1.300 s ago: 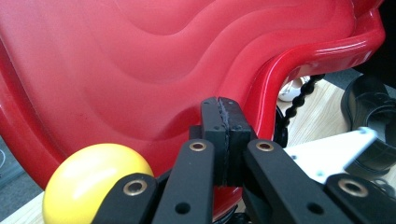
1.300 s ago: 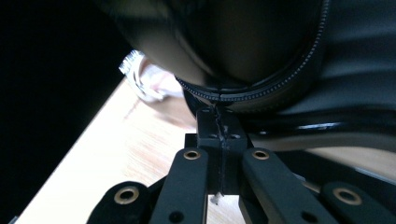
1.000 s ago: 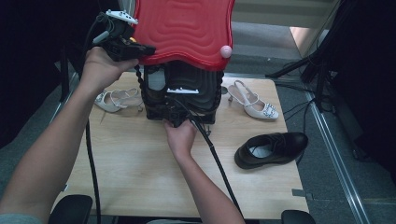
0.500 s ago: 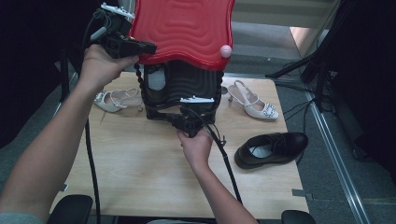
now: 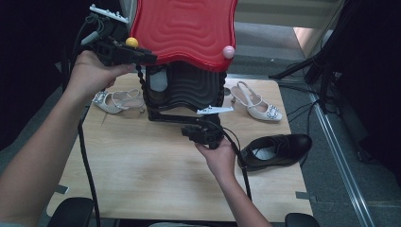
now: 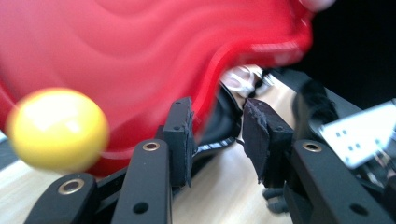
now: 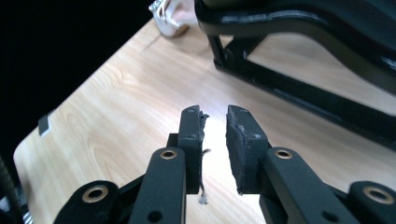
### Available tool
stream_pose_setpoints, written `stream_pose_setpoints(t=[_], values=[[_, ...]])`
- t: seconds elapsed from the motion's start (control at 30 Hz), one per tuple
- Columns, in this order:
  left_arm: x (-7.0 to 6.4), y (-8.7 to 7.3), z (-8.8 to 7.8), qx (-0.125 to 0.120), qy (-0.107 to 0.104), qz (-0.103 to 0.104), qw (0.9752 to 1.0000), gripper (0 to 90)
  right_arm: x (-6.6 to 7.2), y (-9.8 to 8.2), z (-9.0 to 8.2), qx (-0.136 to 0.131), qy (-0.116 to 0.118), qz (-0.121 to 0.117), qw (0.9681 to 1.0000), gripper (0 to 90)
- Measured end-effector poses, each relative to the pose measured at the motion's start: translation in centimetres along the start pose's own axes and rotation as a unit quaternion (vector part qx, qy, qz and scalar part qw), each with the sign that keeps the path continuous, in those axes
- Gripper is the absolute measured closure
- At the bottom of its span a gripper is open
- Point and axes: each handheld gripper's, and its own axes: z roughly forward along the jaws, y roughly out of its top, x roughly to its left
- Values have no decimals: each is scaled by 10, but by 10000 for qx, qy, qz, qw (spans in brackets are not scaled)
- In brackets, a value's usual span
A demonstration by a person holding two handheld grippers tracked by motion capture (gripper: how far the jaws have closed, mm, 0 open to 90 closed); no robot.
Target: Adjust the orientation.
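Left gripper (image 5: 142,56) at red lid (image 5: 189,28) edge, jaws just opened, unclamped; right gripper (image 5: 189,131) near black rack (image 5: 184,90), jaws parted, empty.

The scene is lit unevenly from above: the wooden table (image 5: 156,175) is evenly and moderately lit, while the surroundings to the left and right are lost in near-black shadow. A brighter, washed-out patch of light is seen on the floor at the upper right of the high view. Soft glare is carried by the red wavy lid (image 5: 187,28) and by the black leather shoe (image 5: 276,150). Only faint, diffuse shadows are cast on the tabletop. In the left gripper view the red surface and the yellow ball (image 6: 58,128) are heavily blurred and out of focus, whereas the pads are rendered fairly sharply. In the right gripper view the wood grain is kept sharp, and a bright reflection is caught on the table between the jaws.
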Motion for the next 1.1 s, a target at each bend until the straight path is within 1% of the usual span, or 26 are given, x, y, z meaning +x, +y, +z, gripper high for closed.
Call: stream_pose_setpoints(t=[0.03, 0.07, 0.13, 0.23, 0.3, 0.4, 0.43, 0.5, 0.67, 0.7, 0.8, 0.87, 0.93, 1.0, 1.1], values=[[-1, -5, -1, 12, -72, 60, 10000, 634, -2, -2, -2, 63, 38, 17, 10000, 772], [-1, -7, -1, 32, -80, 87, 9999, 628, -4, -4, -5, 135, 49, 54, 9999, 768], [-3, -15, -3, 26, -130, 200, 9997, 621, -7, -7, -9, 182, 92, 75, 9998, 766], [-5, -27, -3, 22, -228, 200, 9995, 604, -11, -13, -20, 160, 66, 6, 9998, 756], [-6, -35, -1, 27, -289, 192, 9994, 597, -14, -15, -25, 136, 46, 50, 9999, 746], [-9, -49, 4, 168, -309, 246, 9991, 586, -19, -16, -36, 84, 13, 114, 9999, 722], [-9, -53, 5, 188, -303, 254, 9990, 581, -21, -17, -41, 81, -32, 106, 9999, 714], [-11, -62, 9, 220, -356, 262, 9988, 567, -25, -18, -48, 114, -78, 152, 9998, 707], [-15, -84, 21, 291, -537, 185, 9980, 556, -39, -23, -66, 202, -278, 262, 9991, 705], [-16, -88, 23, 306, -550, 169, 9979, 556, -42, -25, -70, 234, -325, 303, 9987, 703], [-17, -98, 30, 331, -617, 127, 9975, 550, -51, -28, -81, 264, -440, 318, 9982, 703], [-17, -104, 35, 340, -658, 113, 9972, 549, -58, -31, -87, 271, -480, 388, 9977, 703], [-18, -110, 40, 341, -682, 56, 9971, 549, -64, -34, -91, 312, -534, 461, 9970, 702], [-17, -116, 46, 383, -745, 6, 9965, 546, -70, -38, -96, 344, -575, 489, 9966, 699], [-18, -124, 56, 441, -768, -53, 9961, 545, -78, -42, -104, 385, -616, 559, 9958, 699]])
